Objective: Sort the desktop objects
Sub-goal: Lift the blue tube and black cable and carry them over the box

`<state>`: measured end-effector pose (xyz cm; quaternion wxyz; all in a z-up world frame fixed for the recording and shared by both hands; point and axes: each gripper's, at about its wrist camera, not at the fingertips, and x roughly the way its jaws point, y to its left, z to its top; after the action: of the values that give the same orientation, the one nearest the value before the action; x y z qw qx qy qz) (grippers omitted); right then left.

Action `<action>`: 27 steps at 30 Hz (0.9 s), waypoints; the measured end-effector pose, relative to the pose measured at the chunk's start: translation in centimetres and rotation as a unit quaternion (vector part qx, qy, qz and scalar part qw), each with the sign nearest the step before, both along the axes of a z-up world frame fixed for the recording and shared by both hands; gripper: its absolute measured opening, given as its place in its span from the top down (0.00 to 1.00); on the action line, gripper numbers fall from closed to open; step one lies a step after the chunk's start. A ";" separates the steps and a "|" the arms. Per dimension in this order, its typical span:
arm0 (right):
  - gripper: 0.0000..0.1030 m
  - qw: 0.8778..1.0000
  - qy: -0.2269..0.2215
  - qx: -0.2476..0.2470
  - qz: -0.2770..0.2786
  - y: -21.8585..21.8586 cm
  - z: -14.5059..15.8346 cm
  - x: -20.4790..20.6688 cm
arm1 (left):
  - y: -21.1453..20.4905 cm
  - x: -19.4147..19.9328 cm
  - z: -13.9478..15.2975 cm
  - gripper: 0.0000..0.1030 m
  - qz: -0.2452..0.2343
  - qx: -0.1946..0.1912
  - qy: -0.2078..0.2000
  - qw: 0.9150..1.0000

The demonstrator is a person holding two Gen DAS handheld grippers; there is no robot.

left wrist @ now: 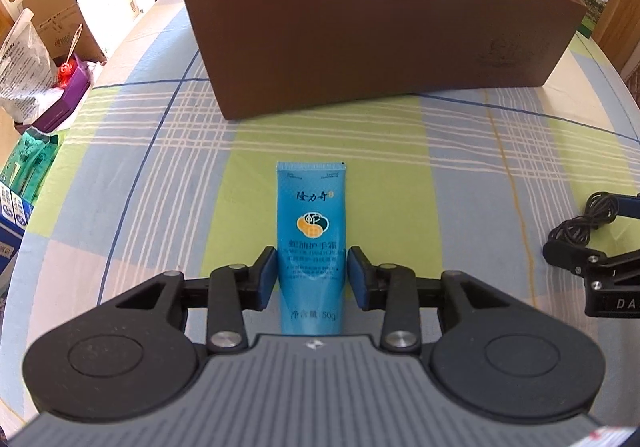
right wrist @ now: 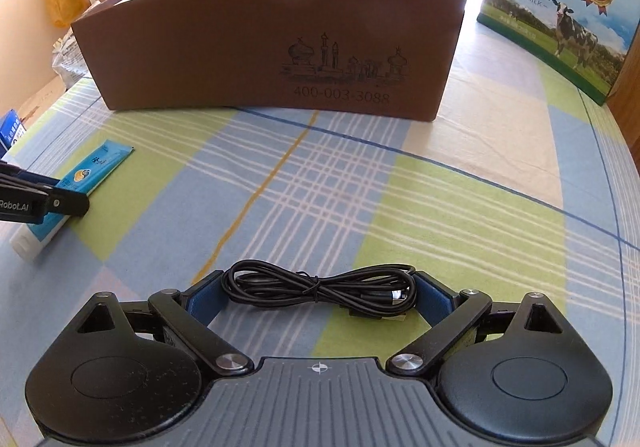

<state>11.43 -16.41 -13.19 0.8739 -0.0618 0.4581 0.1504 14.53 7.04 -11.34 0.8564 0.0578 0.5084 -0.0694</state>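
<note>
Brown box [right wrist: 256, 43], matt cardboard with white inner walls, tablecloth [right wrist: 360, 183], woven checked cloth, blue hand cream tube [left wrist: 311, 243], glossy soft plastic, coiled cable [right wrist: 320, 289], smooth black plastic sheath, milk carton [right wrist: 560, 15], glossy printed card.

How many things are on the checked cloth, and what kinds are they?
Tube of hand cream: 1, blue
Bundle of cable: 1, black
Brown box: 1
Milk carton: 1
Total: 4
</note>
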 end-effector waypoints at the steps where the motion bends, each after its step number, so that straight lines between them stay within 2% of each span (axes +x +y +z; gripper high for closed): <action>1: 0.09 1.000 0.001 0.000 0.001 -0.1 0.1 -0.1 | 0.0 0.0 0.0 0.69 0.000 -0.002 0.001 1.000; 7: 0.09 1.000 0.007 0.001 0.009 -0.3 0.3 -0.7 | -0.2 -0.8 0.2 0.71 -0.016 -0.013 0.006 1.000; 16: 0.09 1.000 0.020 0.019 0.004 -1.1 0.7 -1.4 | 0.4 -2.6 1.5 0.71 -0.014 -0.027 -0.001 1.000; 27: 0.09 0.999 0.000 0.037 0.005 -1.5 2.0 -1.8 | 0.5 -3.4 4.6 0.71 -0.014 -0.031 -0.059 0.998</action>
<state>9.64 -17.88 -11.15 0.8748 -0.0319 0.4519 0.1718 11.12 7.51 -6.76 0.8850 0.0425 0.4542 -0.0932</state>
